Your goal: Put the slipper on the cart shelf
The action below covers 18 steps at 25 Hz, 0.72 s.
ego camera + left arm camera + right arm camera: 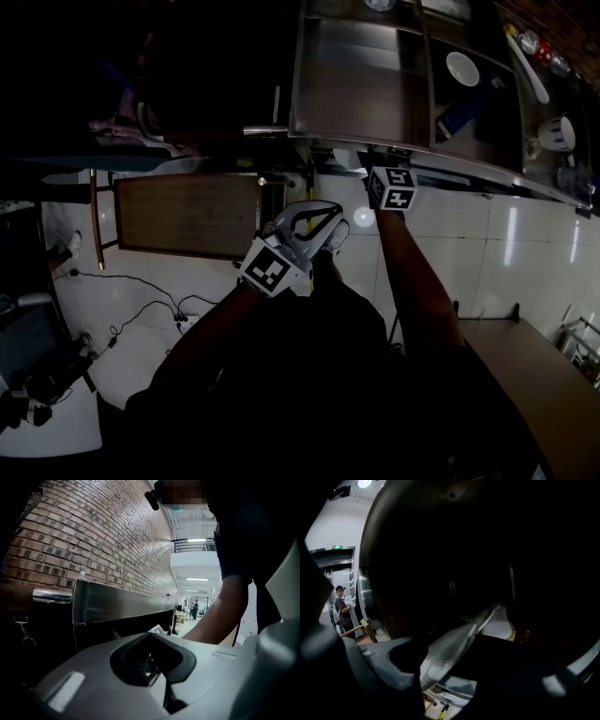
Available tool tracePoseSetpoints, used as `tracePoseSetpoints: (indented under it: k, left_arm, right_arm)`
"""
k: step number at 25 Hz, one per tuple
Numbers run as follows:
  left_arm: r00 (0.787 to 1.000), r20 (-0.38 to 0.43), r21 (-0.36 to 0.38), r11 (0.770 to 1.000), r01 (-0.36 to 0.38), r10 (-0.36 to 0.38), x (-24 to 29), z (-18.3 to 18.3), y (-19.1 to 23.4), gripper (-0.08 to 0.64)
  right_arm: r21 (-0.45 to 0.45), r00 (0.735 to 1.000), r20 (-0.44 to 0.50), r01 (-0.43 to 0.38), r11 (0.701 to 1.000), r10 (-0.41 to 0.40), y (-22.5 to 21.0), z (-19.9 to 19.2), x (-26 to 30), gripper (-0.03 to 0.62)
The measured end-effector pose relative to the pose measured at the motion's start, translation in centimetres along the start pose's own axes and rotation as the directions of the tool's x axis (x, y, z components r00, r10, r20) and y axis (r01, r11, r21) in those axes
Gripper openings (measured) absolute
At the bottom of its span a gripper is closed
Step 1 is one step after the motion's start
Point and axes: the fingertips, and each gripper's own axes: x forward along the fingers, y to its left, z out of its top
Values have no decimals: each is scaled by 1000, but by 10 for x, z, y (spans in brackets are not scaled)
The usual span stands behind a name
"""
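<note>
Right tongs are clamped on the slipper, a pale ribbed thing sticking out ahead of them into the dark space under the top deck of the cart. Left tongs look pressed together with nothing in them, hanging back near the person's body over the tiled floor. So this is probably the placing step: the slipper is in at shelf level, but it's too dark to tell whether it's touching the shelf yet. Next move would probably be to ease it down flat on the shelf, then spread the right tongs and back straight out so they don't drag it off the edge.
</note>
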Motion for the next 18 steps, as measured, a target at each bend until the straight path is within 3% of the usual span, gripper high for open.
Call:
tracePoseSetpoints:
  k: [7, 18]
  left_arm:
    - [1000, 17, -4, 1000, -14, 14, -10, 2, 1, 0]
    - [999, 44, 29, 1000, -12, 10, -49, 10, 2, 0]
  right_arm:
    - [-53, 999, 27, 29, 998, -28, 5, 12, -24, 310]
    - [-142, 992, 25, -118, 983, 123, 75, 11, -82, 308]
